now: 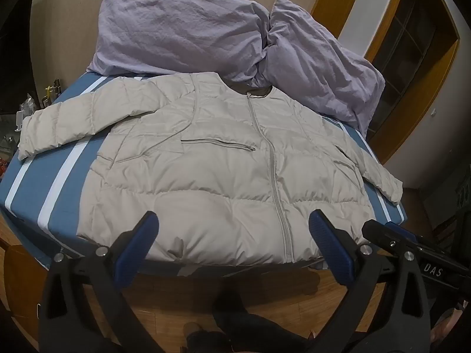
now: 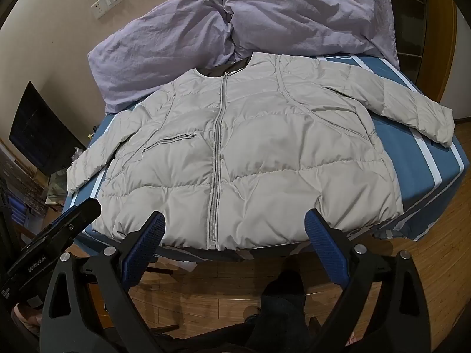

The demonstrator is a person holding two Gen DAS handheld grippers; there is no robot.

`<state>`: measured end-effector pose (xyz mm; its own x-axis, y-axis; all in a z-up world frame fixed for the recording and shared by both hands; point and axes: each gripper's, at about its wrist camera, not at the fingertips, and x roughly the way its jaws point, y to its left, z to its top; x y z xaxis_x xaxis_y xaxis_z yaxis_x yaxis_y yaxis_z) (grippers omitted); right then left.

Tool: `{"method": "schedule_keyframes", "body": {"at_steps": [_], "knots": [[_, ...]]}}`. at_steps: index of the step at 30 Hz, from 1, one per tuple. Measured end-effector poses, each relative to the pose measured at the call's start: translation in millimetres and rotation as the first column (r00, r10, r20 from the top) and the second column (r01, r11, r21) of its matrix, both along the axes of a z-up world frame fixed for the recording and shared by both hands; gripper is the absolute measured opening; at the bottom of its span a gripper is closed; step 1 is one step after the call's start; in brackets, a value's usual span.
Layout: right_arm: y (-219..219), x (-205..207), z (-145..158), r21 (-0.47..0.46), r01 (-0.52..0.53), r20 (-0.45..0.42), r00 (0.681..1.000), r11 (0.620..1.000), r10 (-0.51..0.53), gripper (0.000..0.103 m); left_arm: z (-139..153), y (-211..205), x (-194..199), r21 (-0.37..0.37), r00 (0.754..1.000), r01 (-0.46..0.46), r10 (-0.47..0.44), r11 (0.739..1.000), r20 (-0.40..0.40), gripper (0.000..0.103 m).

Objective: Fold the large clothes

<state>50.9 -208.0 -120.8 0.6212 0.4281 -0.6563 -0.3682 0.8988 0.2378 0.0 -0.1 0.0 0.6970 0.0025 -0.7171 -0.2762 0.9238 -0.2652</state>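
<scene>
A light grey puffer jacket (image 1: 212,164) lies flat and zipped, front up, on a bed with a blue and white striped sheet (image 1: 44,182). Both sleeves are spread out to the sides. It also shows in the right wrist view (image 2: 253,153). My left gripper (image 1: 234,220) is open and empty, held just before the jacket's bottom hem. My right gripper (image 2: 235,220) is open and empty, also just before the hem near the zipper's end. The right gripper's tip shows in the left wrist view (image 1: 391,235), and the left gripper's tip in the right wrist view (image 2: 73,217).
A crumpled lilac duvet (image 1: 212,32) is piled at the head of the bed behind the collar. Wooden floor (image 2: 206,294) lies below the bed's near edge. A dark screen (image 2: 41,135) and cluttered table stand left; a wooden door frame (image 1: 418,67) is right.
</scene>
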Motion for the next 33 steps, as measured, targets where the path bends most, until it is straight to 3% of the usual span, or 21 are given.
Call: {"method": "schedule_keyframes", "body": {"at_steps": [33], "knots": [[0.6,1.9,-2.5,0.0,0.0,-0.007,1.0,1.0,0.0,0.097,-0.4,0.1,0.2,0.0,1.0,-0.003,0.003,1.0,-0.011,0.101]]}}
